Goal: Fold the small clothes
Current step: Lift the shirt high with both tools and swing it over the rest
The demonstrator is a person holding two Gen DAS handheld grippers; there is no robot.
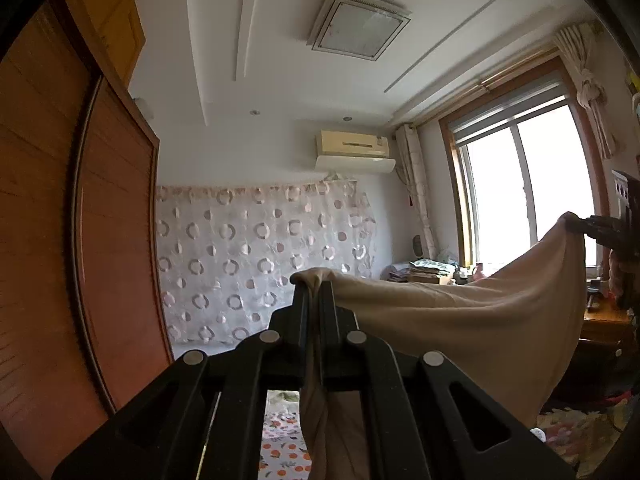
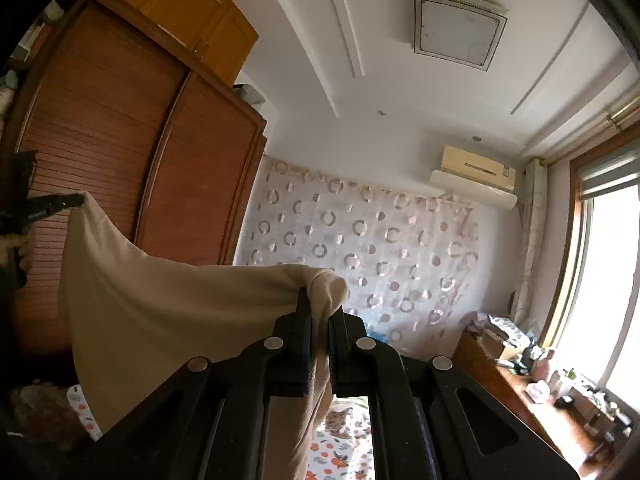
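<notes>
A beige garment hangs in the air, stretched between my two grippers. My left gripper is shut on one corner of it; the cloth bunches over the fingertips and runs down between them. My right gripper is shut on the other corner of the garment. In the left wrist view the right gripper shows at the far right, pinching the cloth. In the right wrist view the left gripper shows at the far left, pinching it. Both grippers point upward.
A floral bed sheet lies below, also showing in the right wrist view. A wooden wardrobe stands on the left. A cluttered wooden desk sits under the window. A patterned curtain covers the far wall.
</notes>
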